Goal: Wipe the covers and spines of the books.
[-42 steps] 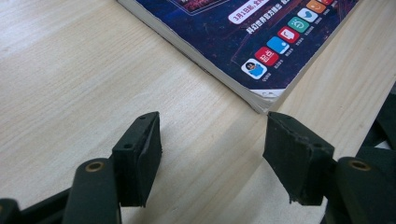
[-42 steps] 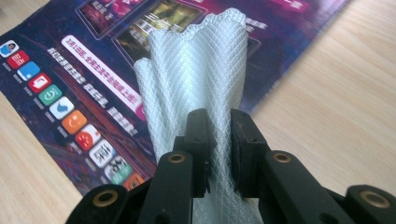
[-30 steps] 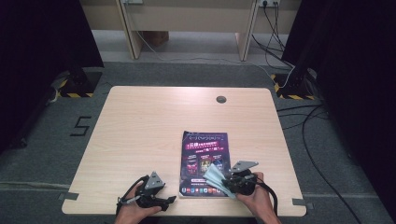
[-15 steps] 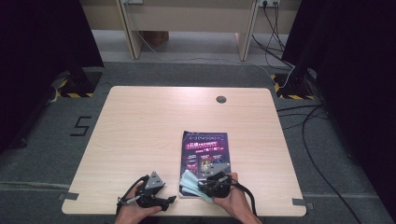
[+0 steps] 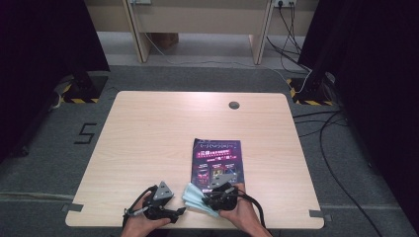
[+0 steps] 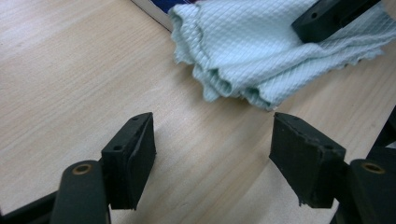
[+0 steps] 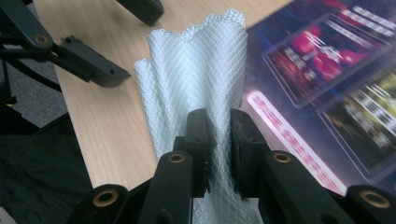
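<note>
Cloth pinched in the right gripper at the table's near edge, left gripper spread beside it.

At the left, the left gripper (image 5: 170,213) rests low on the wooden table (image 5: 148,138) with its jaws apart over bare wood, nothing between them. Just to its right lies the pale green cloth (image 5: 196,198), bunched in folds, partly over the near left corner of the purple magazine (image 5: 217,158). The right gripper (image 7: 218,135) has its jaws clamped on the cloth, the fabric fanning out beyond its fingertips.

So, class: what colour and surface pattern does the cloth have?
The cloth is pale mint green with a fine diamond-grid weave, clearest in the right gripper view.
</note>
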{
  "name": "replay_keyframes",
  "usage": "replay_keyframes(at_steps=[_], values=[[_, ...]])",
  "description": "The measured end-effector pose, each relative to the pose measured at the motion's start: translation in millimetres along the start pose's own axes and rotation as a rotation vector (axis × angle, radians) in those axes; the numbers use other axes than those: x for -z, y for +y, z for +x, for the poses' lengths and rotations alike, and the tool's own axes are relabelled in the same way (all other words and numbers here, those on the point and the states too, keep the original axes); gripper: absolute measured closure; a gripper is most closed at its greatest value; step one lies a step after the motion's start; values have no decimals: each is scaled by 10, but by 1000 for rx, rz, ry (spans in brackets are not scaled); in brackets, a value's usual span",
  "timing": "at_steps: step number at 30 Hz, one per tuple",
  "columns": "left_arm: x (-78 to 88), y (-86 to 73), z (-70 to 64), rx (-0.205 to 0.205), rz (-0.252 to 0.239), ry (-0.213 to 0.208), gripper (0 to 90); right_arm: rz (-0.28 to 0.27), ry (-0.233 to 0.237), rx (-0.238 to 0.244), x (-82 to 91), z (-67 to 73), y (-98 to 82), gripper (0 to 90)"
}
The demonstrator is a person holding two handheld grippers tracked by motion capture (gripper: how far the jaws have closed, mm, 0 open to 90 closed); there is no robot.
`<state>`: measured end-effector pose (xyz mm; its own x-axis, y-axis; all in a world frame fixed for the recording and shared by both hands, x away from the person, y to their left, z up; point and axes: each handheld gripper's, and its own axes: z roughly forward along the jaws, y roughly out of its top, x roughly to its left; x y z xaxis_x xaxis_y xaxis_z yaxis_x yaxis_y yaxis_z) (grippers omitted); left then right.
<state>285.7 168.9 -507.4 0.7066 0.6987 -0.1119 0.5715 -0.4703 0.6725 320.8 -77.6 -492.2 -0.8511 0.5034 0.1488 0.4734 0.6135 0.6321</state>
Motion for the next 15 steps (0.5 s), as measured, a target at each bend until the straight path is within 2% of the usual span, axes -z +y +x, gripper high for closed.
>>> replay_keyframes(at_steps=[2, 3, 7, 8, 15], values=[[0, 0, 2, 1, 0, 0, 302, 0, -4, -7, 24, -21, -26, 792], [0, 0, 2, 2, 0, 1, 302, -1, -9, -34, 100, -90, -102, 792], [-1, 1, 0, 1, 0, 2, 301, -5, -33, -67, 216, -200, -211, 792], [-1, 2, 0, 2, 0, 2, 301, -8, -52, -102, 318, -295, -304, 792], [-2, 2, 1, 2, 0, 4, 301, -25, -114, -171, 561, -509, -539, 792]])
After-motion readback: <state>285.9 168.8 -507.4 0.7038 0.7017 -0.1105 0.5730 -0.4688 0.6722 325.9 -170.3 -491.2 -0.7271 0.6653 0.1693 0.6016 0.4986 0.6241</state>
